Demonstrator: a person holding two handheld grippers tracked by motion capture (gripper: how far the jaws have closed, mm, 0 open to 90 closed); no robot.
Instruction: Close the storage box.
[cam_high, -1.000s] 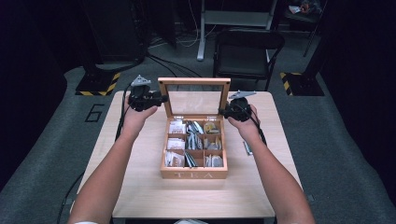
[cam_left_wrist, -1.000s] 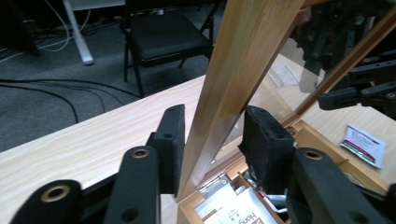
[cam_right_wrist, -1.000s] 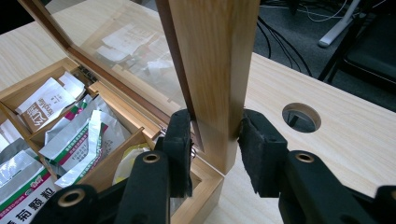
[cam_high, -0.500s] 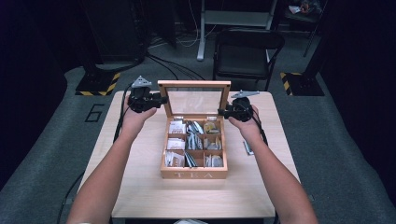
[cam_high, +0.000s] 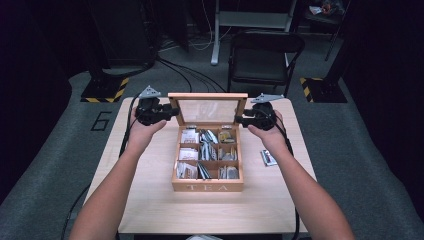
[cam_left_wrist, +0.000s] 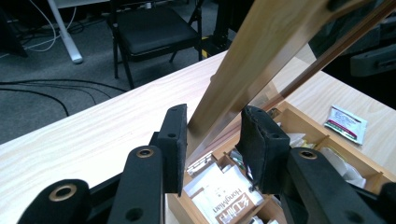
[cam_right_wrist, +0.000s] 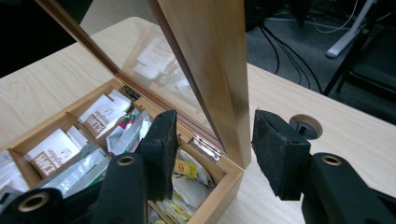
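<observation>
**Two jaws at one lid, one gripping and one letting go**

My left gripper (cam_left_wrist: 212, 140) is clamped on the left edge of the tea box lid (cam_high: 208, 109), pads pressed to the wood on both sides. My right gripper (cam_right_wrist: 212, 151) straddles the lid's right edge with its jaws about half apart; they have just been opening, and there is a clear gap between the far pad and the wood, so nothing is gripped there.

Against a second ago, the lid stands more upright, and my right hand has lifted a little.

The tea box (cam_high: 207, 186) sits mid-table, its glass-paned lid hinged at the far side and raised nearly vertical. Its compartments hold tea packets (cam_high: 189, 136). One loose packet (cam_high: 268, 157) lies on the table (cam_high: 150, 200) right of the box.
</observation>
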